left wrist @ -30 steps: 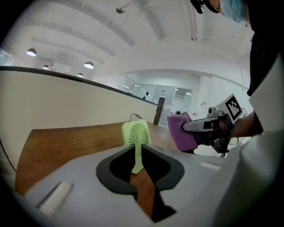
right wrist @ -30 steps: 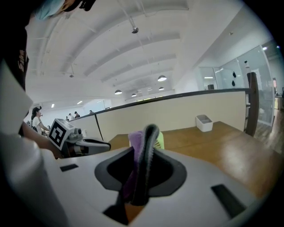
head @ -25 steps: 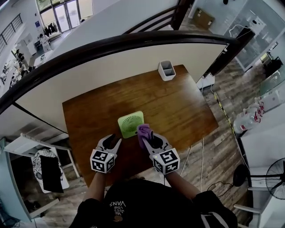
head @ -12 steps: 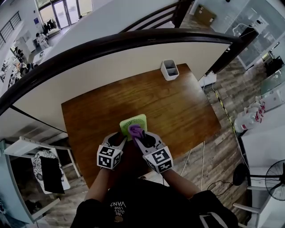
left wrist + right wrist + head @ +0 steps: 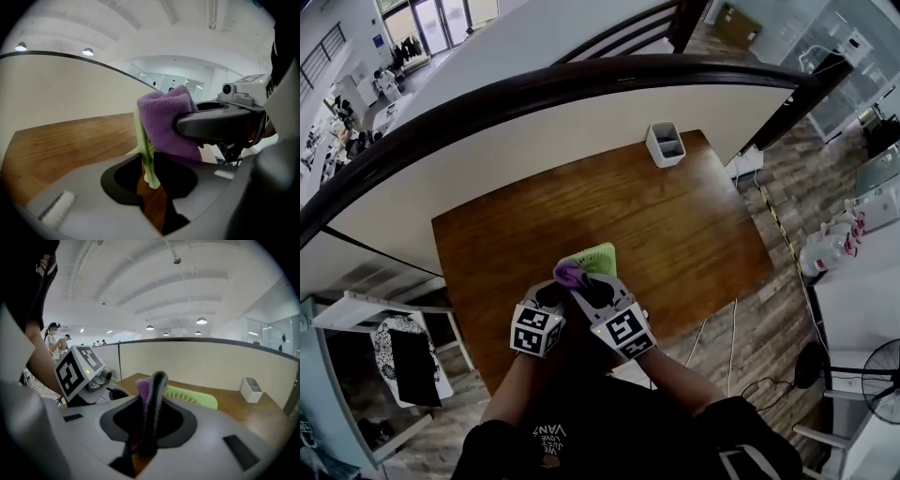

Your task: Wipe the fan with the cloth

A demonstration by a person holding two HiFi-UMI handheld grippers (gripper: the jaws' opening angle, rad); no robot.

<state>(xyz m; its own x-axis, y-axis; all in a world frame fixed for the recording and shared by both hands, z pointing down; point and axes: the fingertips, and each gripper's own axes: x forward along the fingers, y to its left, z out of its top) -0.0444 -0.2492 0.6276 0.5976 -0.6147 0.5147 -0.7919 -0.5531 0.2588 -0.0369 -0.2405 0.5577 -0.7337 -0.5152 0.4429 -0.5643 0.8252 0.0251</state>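
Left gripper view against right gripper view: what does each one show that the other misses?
Only the left gripper view shows the fan edge-on between the left tool's jaws, which have just been closing. Only the right gripper view shows the white container, the left tool's marker cube and distant people. Both show the purple cloth clamped in the right tool, the fan and the wooden table.

The brown wooden table [image 5: 675, 234] is standing against a cream wall [image 5: 534, 141]. A white holder [image 5: 666, 143] is sitting by its far right corner. The green fan [image 5: 594, 254] is tilting up near the front edge.
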